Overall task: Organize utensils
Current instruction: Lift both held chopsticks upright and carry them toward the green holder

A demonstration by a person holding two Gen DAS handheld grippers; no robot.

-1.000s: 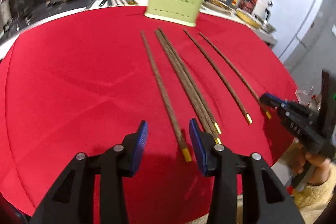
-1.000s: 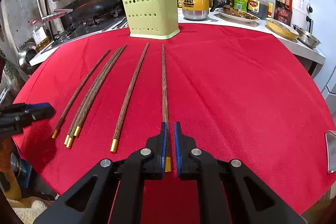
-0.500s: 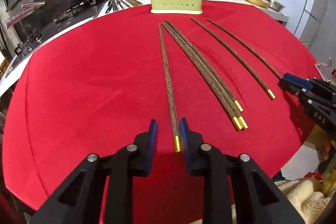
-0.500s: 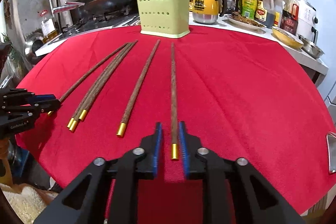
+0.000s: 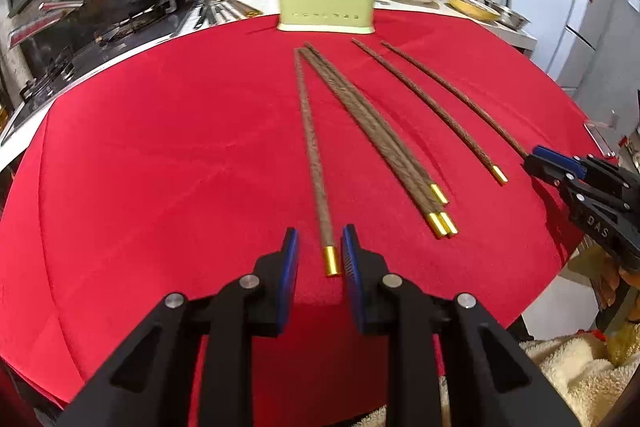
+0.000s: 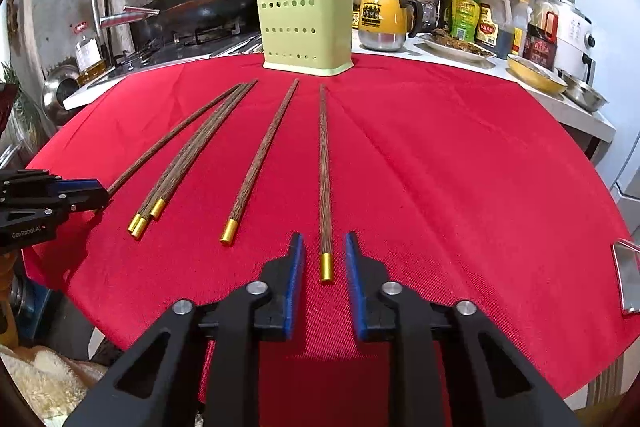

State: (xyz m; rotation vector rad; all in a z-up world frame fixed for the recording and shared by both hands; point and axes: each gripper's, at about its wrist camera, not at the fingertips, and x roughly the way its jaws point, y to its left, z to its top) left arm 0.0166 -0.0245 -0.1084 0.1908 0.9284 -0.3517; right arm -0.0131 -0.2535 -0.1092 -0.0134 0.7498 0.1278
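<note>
Both sets of jaws sit near the red counter's [image 6: 460,167] front edge. The left gripper [image 5: 319,259] and right gripper [image 6: 325,263], narrowly parted after closing, each straddle a chopstick's [image 5: 314,163] gold tip untouched; green holder [image 6: 306,27] stands far ahead.

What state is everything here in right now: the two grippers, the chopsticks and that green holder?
left gripper: open, jaws just been closing, astride the leftmost chopstick, not pinching it.
right gripper: open, jaws just been closing, astride the rightmost chopstick, not pinching it.
loose chopsticks: six, lying flat on the red cloth, three bunched together.
green holder: upright, four chopsticks standing in it.
</note>
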